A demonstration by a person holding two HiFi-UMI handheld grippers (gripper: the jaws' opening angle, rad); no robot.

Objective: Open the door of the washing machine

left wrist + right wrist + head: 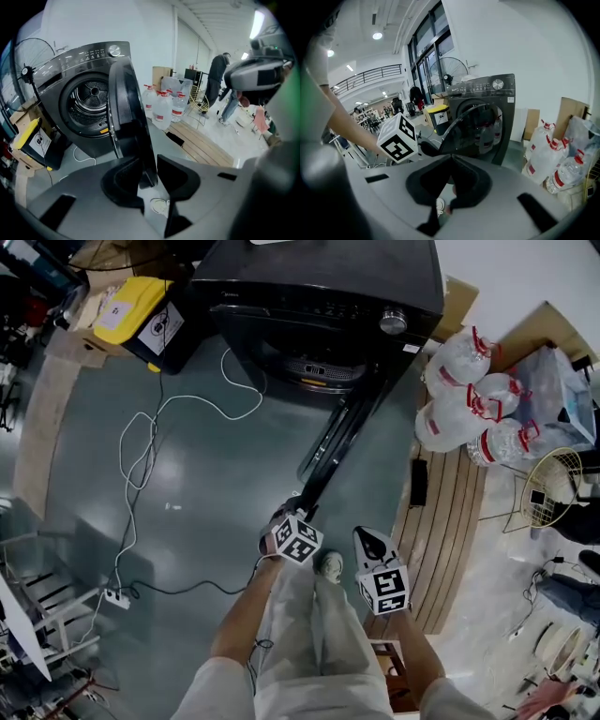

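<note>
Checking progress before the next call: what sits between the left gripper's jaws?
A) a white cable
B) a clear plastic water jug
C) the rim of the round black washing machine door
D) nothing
C: in the left gripper view, the left gripper has its jaws closed on the rim of the round black washing machine door, which stands swung out from the dark grey washing machine.

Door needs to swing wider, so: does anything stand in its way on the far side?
The left gripper holds the door by its edge. On the side it would swing toward, water jugs stand beside the washing machine; they may limit it. Nothing else visible stands in the way.
</note>
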